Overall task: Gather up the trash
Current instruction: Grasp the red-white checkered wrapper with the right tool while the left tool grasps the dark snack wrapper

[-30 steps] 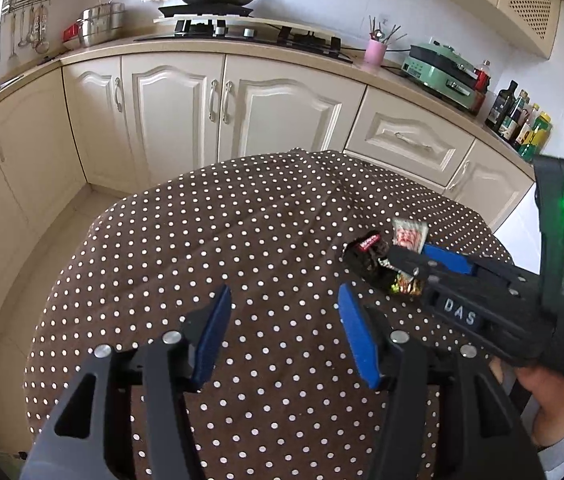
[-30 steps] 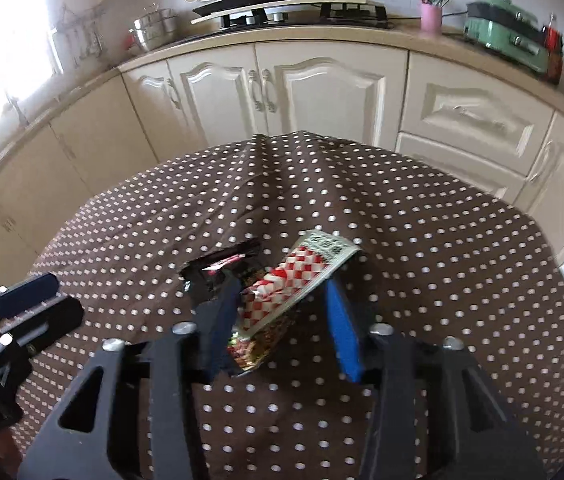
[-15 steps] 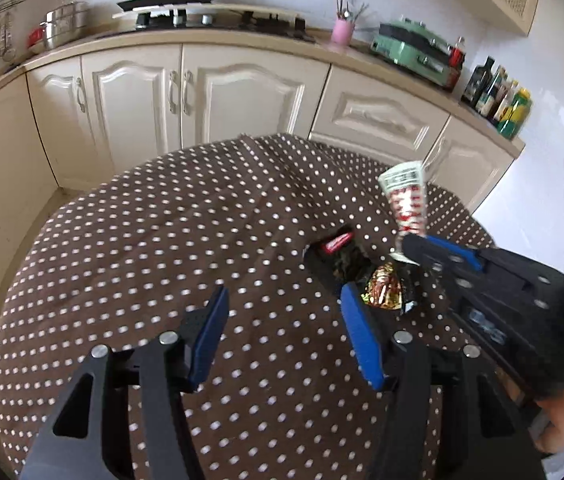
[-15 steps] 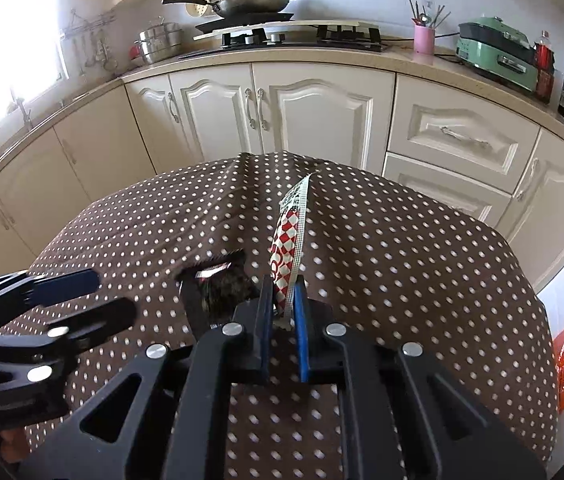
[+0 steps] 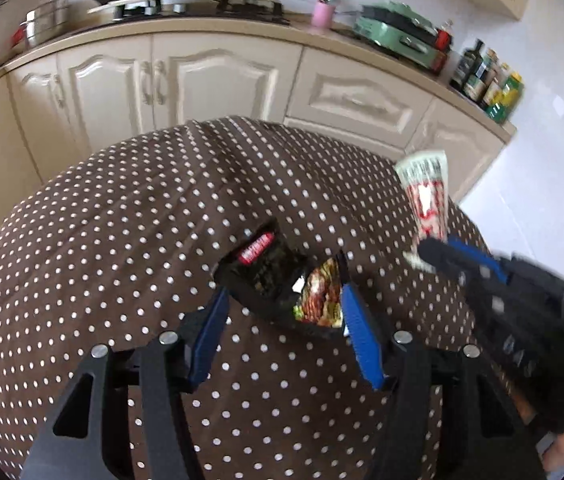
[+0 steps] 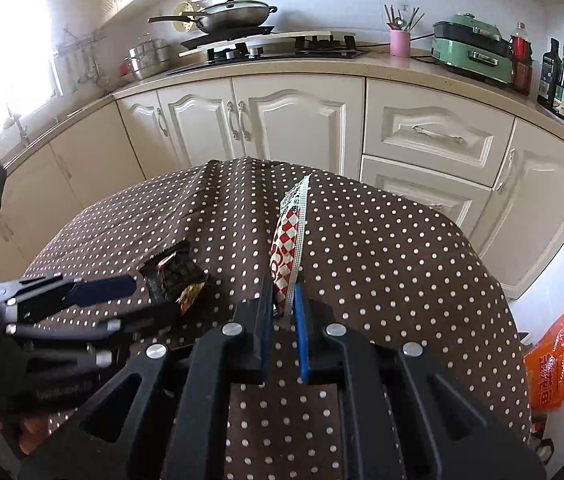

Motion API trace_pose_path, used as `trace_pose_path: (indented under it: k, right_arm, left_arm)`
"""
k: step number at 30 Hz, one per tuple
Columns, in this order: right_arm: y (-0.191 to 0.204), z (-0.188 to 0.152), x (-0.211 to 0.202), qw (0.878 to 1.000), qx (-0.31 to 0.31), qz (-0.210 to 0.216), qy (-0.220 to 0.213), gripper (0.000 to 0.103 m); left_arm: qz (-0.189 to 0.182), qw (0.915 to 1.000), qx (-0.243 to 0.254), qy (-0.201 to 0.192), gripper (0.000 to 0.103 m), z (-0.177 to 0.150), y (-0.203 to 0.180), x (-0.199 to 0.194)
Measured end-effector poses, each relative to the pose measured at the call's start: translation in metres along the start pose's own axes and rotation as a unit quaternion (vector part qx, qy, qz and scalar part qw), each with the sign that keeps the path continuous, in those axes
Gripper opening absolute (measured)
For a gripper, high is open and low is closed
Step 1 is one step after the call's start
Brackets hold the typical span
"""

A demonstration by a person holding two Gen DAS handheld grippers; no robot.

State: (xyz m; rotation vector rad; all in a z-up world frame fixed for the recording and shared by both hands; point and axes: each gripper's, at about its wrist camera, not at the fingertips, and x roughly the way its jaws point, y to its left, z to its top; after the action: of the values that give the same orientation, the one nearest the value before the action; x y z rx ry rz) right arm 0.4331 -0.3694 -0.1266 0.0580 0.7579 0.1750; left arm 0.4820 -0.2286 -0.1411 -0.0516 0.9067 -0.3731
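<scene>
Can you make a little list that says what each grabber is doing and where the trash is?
right gripper: shut on the red-checked wrapper, lifted off the table
left gripper: open, one finger on each side of the dark wrapper
dark wrapper: lying on the dotted tablecloth
floor: orange bag beside the table

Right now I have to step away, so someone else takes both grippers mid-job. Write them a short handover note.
Right gripper: shut on the red-checked wrapper, lifted off the table.
Left gripper: jaws open around the dark wrapper and the shiny crumpled wrapper, which lie together on the polka-dot cloth; not gripped yet.
Done: one wrapper picked up.
Left: close on the two remaining wrappers, then take everything to the trash. No bin is in view; an orange bag lies on the floor beside the table.
</scene>
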Motion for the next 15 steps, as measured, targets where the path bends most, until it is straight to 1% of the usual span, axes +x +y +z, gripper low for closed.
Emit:
trace_pose_path:
  k: [1, 2, 4, 6, 9, 12, 13, 15]
  right_arm:
    - [0.0, -0.001, 0.0, 1.0, 0.0, 0.004, 0.001, 0.009]
    - [0.0, -0.002, 0.0, 1.0, 0.0, 0.006, 0.001, 0.009]
    - [0.0, -0.002, 0.001, 1.0, 0.001, 0.009, 0.0, 0.009]
    - [-0.003, -0.003, 0.001, 1.0, 0.007, 0.01, -0.001, 0.009]
    - [-0.01, -0.004, 0.0, 1.0, 0.014, 0.007, -0.004, 0.009]
    - [-0.012, -0.006, -0.004, 1.0, 0.009, -0.008, -0.011, 0.009]
    - [-0.014, -0.006, -0.005, 1.0, 0.01, -0.011, -0.012, 0.009]
    - [-0.017, -0.007, -0.006, 1.0, 0.016, 0.002, -0.009, 0.009]
  left_arm:
    - [0.004, 0.9999, 0.004, -0.011, 0.057, 0.001, -0.004, -0.003]
    - [0.006, 0.9996, 0.02, -0.021, 0.057, 0.001, -0.009, -0.005]
    - [0.017, 0.9983, 0.053, -0.019, 0.057, 0.001, -0.02, -0.005]
    - [0.012, 0.9964, 0.082, -0.017, 0.056, 0.0, -0.034, -0.007]
    - [0.033, 0.9924, 0.117, -0.019, 0.057, -0.002, -0.046, -0.005]
    - [0.026, 0.9922, 0.121, -0.01, 0.057, -0.003, -0.05, 0.002]
    - [0.029, 0.992, 0.122, -0.008, 0.057, -0.003, -0.049, 0.004]
    - [0.038, 0.9917, 0.123, 0.002, 0.057, -0.001, -0.05, 0.014]
